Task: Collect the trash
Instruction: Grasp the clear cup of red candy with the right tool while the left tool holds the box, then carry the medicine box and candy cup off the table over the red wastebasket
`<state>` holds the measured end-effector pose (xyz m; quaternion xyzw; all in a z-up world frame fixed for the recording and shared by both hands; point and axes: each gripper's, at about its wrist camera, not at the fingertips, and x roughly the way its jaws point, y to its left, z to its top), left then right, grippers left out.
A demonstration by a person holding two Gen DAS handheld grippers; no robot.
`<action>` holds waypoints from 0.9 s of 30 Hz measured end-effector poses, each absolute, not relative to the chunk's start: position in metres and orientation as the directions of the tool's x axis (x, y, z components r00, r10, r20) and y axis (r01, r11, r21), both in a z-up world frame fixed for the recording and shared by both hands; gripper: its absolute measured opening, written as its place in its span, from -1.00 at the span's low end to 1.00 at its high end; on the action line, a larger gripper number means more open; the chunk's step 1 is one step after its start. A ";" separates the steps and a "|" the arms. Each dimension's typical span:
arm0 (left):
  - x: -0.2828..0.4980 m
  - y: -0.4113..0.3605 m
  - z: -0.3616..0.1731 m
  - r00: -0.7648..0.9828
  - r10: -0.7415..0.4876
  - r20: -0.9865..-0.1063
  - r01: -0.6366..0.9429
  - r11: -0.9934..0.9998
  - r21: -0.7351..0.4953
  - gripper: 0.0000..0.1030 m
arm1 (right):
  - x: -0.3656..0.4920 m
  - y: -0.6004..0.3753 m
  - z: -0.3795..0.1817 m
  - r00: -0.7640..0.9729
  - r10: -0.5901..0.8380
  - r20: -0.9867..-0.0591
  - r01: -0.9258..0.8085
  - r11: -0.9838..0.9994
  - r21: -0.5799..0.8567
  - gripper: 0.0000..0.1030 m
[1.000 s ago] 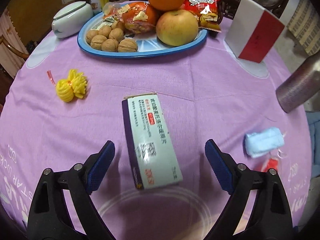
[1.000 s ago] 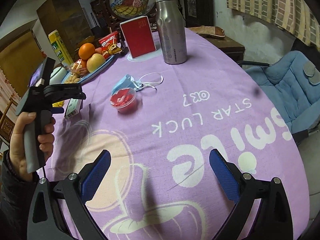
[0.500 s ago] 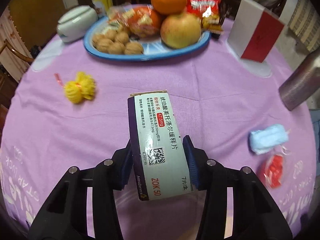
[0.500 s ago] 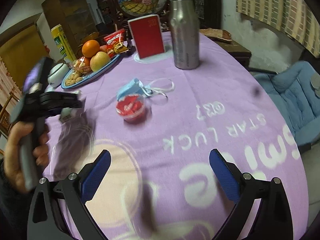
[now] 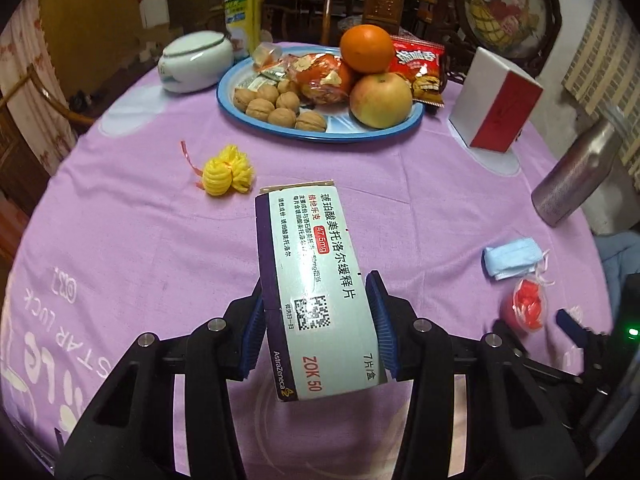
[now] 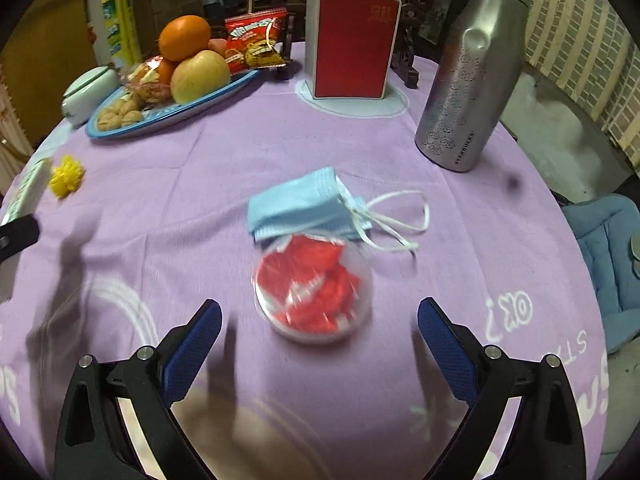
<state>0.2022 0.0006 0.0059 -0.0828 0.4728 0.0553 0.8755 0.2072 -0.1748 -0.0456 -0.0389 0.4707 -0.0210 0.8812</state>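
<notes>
A round surface (image 5: 120, 240) covered in a purple printed cloth, seen from two wrist cameras. The left tongs (image 5: 316, 328) are clenched on a flat medicine box (image 5: 316, 280), their blue pads pressing its long sides, and the box is lifted clear of the cloth. So one piece of trash is in hand, though no bin or bag shows in either view, so where it goes cannot be told. The right tongs (image 6: 318, 344) are spread wide and grasp nothing; they hang just short of a clear plastic cup of red wrappers (image 6: 314, 286), likely the next pickup. Touching that cup on its far side lies a crumpled blue face mask (image 6: 304, 200) with white loops. A yellow crinkled wrapper (image 5: 228, 174) lies well apart, nearer a blue plate (image 5: 320, 134) of fruit and walnuts. Three pieces appear left to collect.
</notes>
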 end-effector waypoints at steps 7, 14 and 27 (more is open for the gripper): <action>0.204 0.004 0.004 0.542 0.015 -0.840 -0.171 0.981 -0.093 -0.07 | 0.221 -0.171 -0.052 0.543 -0.091 -0.835 0.042 0.996 -0.081 0.57; 0.201 -0.004 0.001 0.526 -0.027 -0.850 -0.136 0.984 -0.115 -0.07 | 0.202 -0.183 -0.042 0.541 -0.034 -0.841 0.049 0.999 -0.008 0.04; 0.147 -0.078 0.034 0.574 -0.172 -0.800 0.138 0.984 -0.113 -0.07 | 0.047 -0.253 -0.007 0.634 0.016 -0.773 0.100 0.990 0.103 0.03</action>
